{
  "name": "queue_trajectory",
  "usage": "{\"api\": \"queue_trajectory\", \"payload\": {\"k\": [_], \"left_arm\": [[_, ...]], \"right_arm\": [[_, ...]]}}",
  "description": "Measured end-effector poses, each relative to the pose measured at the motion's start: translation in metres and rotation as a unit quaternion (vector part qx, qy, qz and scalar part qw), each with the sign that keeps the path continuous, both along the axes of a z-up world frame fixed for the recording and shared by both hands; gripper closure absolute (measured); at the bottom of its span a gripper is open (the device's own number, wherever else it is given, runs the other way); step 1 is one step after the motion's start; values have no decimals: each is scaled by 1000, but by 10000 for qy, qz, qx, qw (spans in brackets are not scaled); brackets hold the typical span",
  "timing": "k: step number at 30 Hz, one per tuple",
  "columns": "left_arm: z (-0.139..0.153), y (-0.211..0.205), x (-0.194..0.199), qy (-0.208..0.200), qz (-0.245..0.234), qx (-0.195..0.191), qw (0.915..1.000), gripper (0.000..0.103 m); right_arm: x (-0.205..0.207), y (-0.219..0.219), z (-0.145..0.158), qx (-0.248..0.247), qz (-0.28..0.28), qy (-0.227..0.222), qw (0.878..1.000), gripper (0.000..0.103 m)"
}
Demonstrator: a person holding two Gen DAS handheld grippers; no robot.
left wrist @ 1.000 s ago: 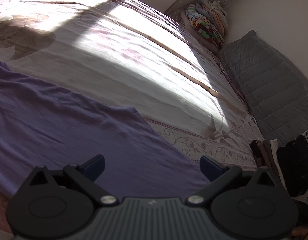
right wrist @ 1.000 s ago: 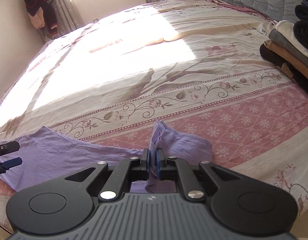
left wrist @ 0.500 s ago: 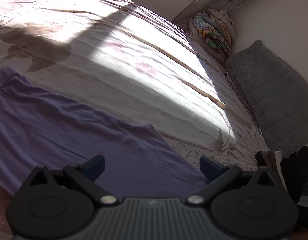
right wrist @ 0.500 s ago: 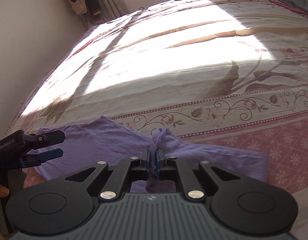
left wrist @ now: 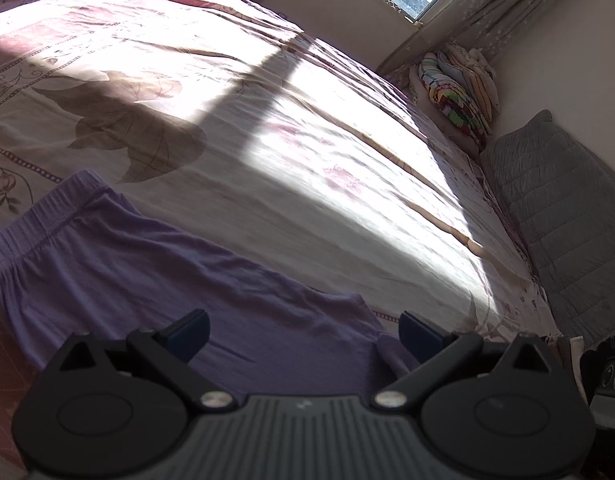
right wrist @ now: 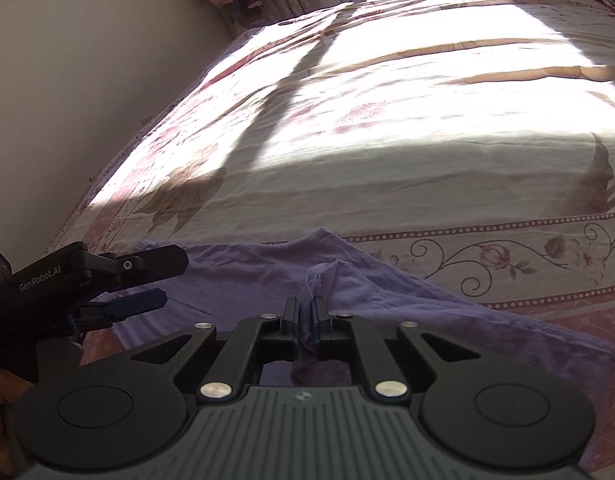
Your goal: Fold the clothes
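A: Two tongs are in play. State each.

B: Right tongs (right wrist: 305, 312): pressed together, pinching a bunched edge of the garment (right wrist: 427, 320). Left tongs (left wrist: 303, 330): spread wide, nothing between the pads, hovering just above the cloth. In the right view the left tongs (right wrist: 147, 280) show at the left, over the garment's far end.

A: Where is the garment?

B: On the bed (right wrist: 387, 140), near its front edge. It is lilac, lies mostly flat, and has a gathered waistband (left wrist: 47, 216) at one end. The pinched edge stands up off the lower layer; the rest rests on the bedspread.

A: Step in hand?

B: Judged from the layout: a fold, with the right tongs carrying one edge across the garment toward the waistband end. The fold is not yet laid down.

A: Next move calls for what?

B: Likely these:
1. Bring the pinched edge level with the opposite edge.
2. Lower it before letting go, so the layer does not slump.
3. Use the left tongs to pin or smooth the lower layer; thin cloth drags easily.
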State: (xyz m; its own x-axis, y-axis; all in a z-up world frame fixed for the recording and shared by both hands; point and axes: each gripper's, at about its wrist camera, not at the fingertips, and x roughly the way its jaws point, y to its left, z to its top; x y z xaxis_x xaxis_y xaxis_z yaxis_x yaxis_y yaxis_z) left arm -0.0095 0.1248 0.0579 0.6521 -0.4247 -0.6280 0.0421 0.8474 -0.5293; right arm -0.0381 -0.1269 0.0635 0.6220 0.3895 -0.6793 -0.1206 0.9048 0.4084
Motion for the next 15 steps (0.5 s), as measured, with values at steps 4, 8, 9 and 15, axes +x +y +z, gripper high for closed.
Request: {"api": "queue_trajectory", "payload": {"k": [4,8,9,15], "left_arm": [[5,8,0,-98,144,301,9994,2],[7,16,-1,-116,226,495,9985,2],[7,18,-1,-118,245,536,9982,2],[4,24,-2,-46,177,364,9992,2]], "right_arm": [[10,24,0,56,201,-35,9998,97],[18,44,2,81,388,-76,9992,98],[19,48,3,60,426,-90,9990,98],[20,51,2,109,516,-30,9986,97]]}}
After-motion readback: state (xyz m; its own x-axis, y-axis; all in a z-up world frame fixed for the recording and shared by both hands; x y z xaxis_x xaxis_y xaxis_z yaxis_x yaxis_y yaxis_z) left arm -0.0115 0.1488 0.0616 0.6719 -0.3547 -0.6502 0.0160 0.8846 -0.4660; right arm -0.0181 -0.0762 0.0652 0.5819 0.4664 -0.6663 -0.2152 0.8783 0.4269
